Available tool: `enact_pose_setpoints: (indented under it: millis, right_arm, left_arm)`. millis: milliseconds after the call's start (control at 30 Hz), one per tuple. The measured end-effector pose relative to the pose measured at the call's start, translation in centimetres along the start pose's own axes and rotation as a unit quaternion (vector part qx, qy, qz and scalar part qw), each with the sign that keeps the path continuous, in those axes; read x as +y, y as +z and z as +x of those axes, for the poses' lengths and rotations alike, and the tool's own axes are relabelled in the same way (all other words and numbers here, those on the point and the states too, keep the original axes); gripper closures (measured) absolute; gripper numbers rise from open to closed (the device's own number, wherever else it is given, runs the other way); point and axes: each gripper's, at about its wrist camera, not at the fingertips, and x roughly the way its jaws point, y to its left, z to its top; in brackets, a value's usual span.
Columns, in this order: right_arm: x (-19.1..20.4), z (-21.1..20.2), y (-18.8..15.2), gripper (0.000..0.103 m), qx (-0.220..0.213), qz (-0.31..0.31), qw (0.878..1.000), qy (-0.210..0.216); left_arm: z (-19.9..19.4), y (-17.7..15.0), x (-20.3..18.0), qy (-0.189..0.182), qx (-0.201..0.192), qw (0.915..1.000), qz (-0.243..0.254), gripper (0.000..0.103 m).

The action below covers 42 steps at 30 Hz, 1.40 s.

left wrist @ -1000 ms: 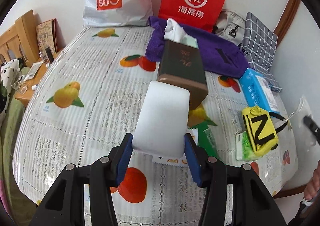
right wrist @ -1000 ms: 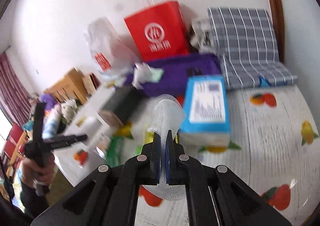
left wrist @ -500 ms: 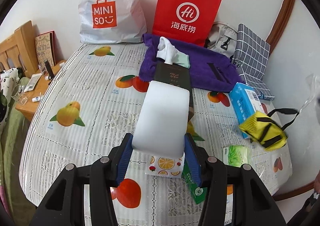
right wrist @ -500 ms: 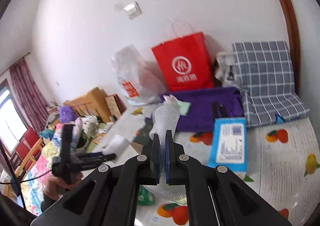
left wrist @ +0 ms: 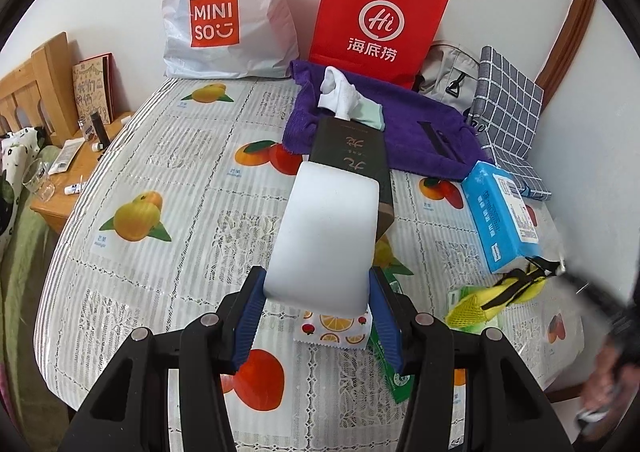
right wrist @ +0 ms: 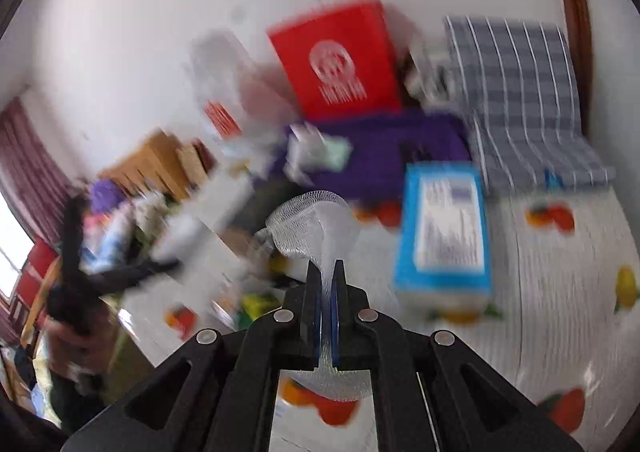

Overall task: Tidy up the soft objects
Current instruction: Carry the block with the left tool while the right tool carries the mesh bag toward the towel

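white wall backs the fruit-print surface (left wrist: pixel 168 156) across the top of the left wrist view, with a white shopping bag (left wrist: pixel 228 8) at upper left and a red paper bag (left wrist: pixel 376 16) at upper centre standing against it. the surface's left edge curves down the left side of the frame, a wooden side table (left wrist: pixel 76 172) just beyond it; between that edge and the centre lies the widest bare stretch. the right half is crowded: a purple towel (left wrist: pixel 416 132) with a white sock (left wrist: pixel 340 92) on it, a dark box (left wrist: pixel 352 156) in front, a blue tissue pack (left wrist: pixel 500 212) and a yellow pouch (left wrist: pixel 492 300) near the right edge.

the left gripper (left wrist: pixel 320 308) at lower centre holds a white foam block (left wrist: pixel 328 232) between its blue pads, jaws about half apart and pressing its sides. in the right wrist view, heavily blurred, the right gripper (right wrist: pixel 328 292) at lower centre has its jaws pinched tight on a white mesh sleeve (right wrist: pixel 316 228).

compared with half a second ago, the left view is much the same, though the yellow pouch now lies lower and flatter. the right view has dropped, showing less wall and more surface, and the blue pack is larger in frame.
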Motion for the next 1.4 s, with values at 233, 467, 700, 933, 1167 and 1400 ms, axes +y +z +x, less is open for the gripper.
enact_pose_setpoints:
  millis: [233, 467, 700, 933, 1167, 1400]
  right_arm:
    - [-4.3, 5.0, -6.9, 0.099, 0.116, 0.012, 0.989, -0.092]
    - [-6.2, 2.9, -7.3, 0.099, 0.099, 0.020, 0.987, -0.121]
    - [-5.4, 2.0, -6.4, 0.099, 0.079, 0.019, 0.991, -0.109]
    - [-4.5, 0.3, -4.5, 0.099, 0.046, 0.011, 0.993, -0.106]
    - [-4.0, -1.4, -1.1, 0.099, 0.006, 0.006, 0.995, -0.104]
    - [-3.7, -1.4, 2.5, 0.099, -0.017, -0.005, 0.995, -0.103]
  left_arm:
    - [0.8, -0.1, -0.2, -0.001, 0.008, 1.0000, 0.001, 0.054]
    - [1.3, -0.1, -0.6, 0.000, 0.012, 0.9999, 0.005, 0.054]
    - [1.1, 0.1, -0.7, 0.003, 0.009, 0.9999, 0.006, 0.054]
    - [-0.1, 1.3, -1.1, 0.004, -0.006, 0.9999, 0.011, 0.054]
    - [-1.3, 3.4, -1.8, 0.005, -0.024, 0.9995, 0.019, 0.054]
    - [-1.3, 5.8, -2.8, 0.003, -0.035, 0.9990, 0.027, 0.054]
